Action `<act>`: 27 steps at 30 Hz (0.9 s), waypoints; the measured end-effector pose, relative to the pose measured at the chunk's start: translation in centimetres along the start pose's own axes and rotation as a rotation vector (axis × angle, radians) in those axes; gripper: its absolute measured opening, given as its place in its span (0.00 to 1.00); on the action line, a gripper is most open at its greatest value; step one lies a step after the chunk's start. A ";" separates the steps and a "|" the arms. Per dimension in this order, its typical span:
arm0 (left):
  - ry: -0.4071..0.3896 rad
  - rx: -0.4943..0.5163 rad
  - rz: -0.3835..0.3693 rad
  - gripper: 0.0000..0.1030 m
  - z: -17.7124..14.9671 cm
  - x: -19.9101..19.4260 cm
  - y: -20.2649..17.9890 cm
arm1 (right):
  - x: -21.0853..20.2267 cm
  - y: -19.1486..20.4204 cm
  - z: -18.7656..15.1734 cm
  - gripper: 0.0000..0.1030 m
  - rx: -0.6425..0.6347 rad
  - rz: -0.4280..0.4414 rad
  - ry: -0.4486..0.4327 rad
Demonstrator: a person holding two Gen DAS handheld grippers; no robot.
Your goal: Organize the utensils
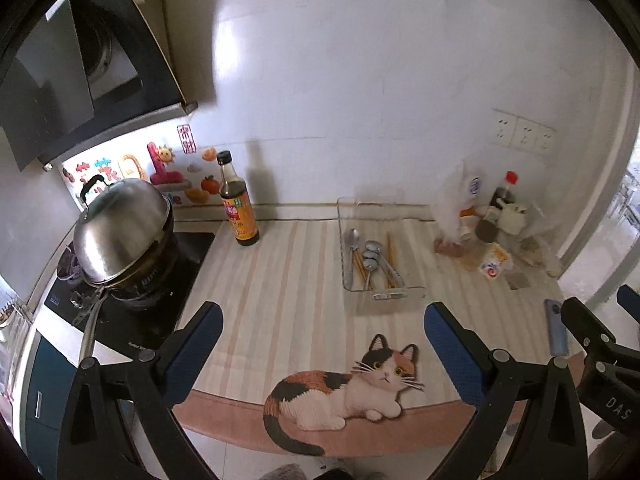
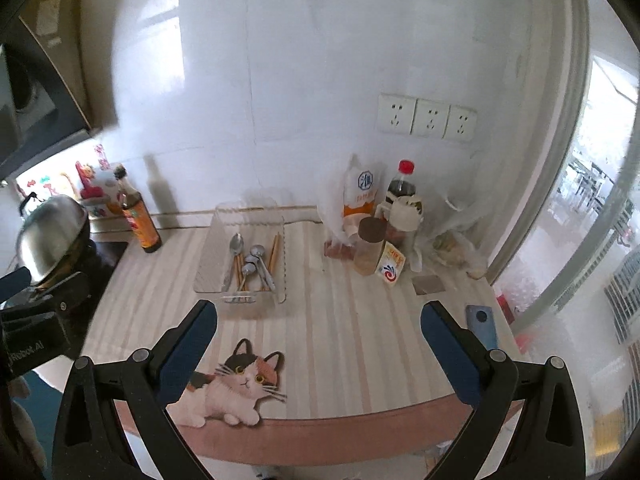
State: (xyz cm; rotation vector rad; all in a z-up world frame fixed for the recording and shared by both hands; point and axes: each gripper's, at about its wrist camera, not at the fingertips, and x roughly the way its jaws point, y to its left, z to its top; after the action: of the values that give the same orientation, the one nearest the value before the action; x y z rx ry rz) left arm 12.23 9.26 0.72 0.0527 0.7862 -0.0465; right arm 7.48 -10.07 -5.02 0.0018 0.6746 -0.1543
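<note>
So both claws are hanging back at the near edge of the counter, spread wide with nothing in them. The left gripper point(image 1: 322, 336) and right gripper point(image 2: 318, 334) sit side by side, fingers pointing toward the back wall.

All the cutlery is sitting in the clear plastic tray point(image 1: 400, 294): metal spoons point(image 1: 370, 254) and wooden chopsticks point(image 1: 390, 254), jumbled together rather than sorted. It's straight ahead of both claws, well apart from them, out in the middle of the counter. In the left view it's a bit right of centre, in the right view a bit left, so it lies between the two and neither is clearly nearer. The handles run front to back, roughly in line with the fingers, so whichever claw goes in would probably need to turn to pinch across a handle. Can't tell exactly how many spoons there are, they overlap and the fisheye smears them.

Surface is a striped mat point(image 2: 360, 320) with a cat picture point(image 2: 236, 388) at the front edge. Vinegar bottle point(image 1: 239, 204) and a lidded pot point(image 1: 120, 232) off to the left, bottles and bags point(image 2: 384, 220) cluttering the right, a phone point(image 2: 482, 326) near the right claw. White wall behind with sockets point(image 2: 428, 118).
</note>
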 end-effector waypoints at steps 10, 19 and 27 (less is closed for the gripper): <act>-0.060 0.010 0.007 1.00 -0.5 -4.4 -0.2 | -5.9 -0.5 0.2 1.00 0.017 0.002 -0.074; -0.067 -0.015 0.041 1.00 -1.0 -5.2 -0.3 | -6.4 -0.3 0.4 1.00 0.013 0.008 -0.086; -0.057 -0.027 0.062 1.00 -1.2 -4.9 -0.6 | -6.2 -0.2 0.5 1.00 0.005 0.003 -0.085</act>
State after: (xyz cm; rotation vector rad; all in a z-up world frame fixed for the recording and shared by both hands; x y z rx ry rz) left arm 7.89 8.83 3.38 0.0502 0.7278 0.0213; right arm 3.04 -9.46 -0.76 0.0011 0.5895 -0.1525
